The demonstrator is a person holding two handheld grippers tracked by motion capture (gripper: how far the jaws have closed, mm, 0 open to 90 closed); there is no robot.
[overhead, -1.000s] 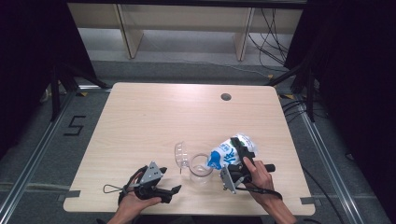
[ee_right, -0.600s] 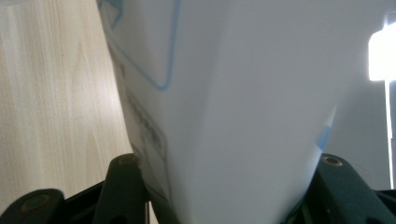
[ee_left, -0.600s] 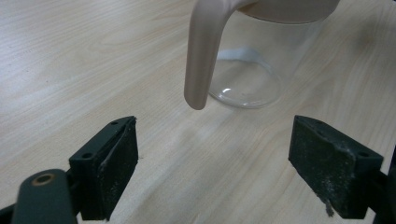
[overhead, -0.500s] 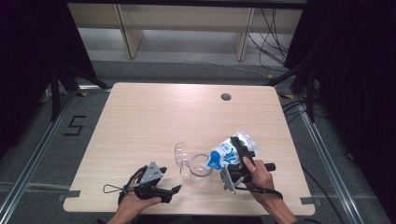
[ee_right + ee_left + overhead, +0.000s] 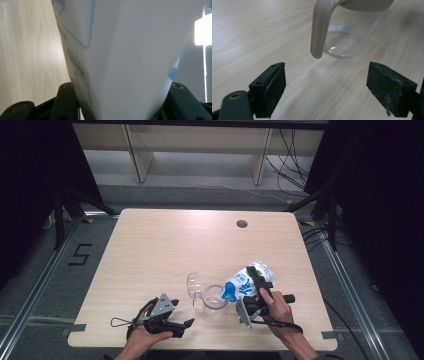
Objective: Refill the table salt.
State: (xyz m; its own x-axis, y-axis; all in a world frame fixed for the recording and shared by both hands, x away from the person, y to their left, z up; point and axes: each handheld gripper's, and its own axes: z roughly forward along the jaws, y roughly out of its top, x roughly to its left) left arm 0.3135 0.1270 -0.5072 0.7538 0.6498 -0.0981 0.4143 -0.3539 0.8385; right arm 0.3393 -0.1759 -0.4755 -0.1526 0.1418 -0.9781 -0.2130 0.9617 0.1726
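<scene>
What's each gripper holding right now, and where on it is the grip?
The right gripper is clamped across the body of a white and blue pouch, tilted toward the clear jug. The left gripper holds nothing, its jaws open.

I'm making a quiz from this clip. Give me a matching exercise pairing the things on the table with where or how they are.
Things:
1. white and blue pouch
2. clear jug
3. left gripper
4. round hole

States:
A. jaws open, nothing between them
B. far side of the table
C. tilted, clamped in the right gripper
D. upright between both grippers

Pairs: 1-C, 2-D, 3-A, 4-B
</scene>
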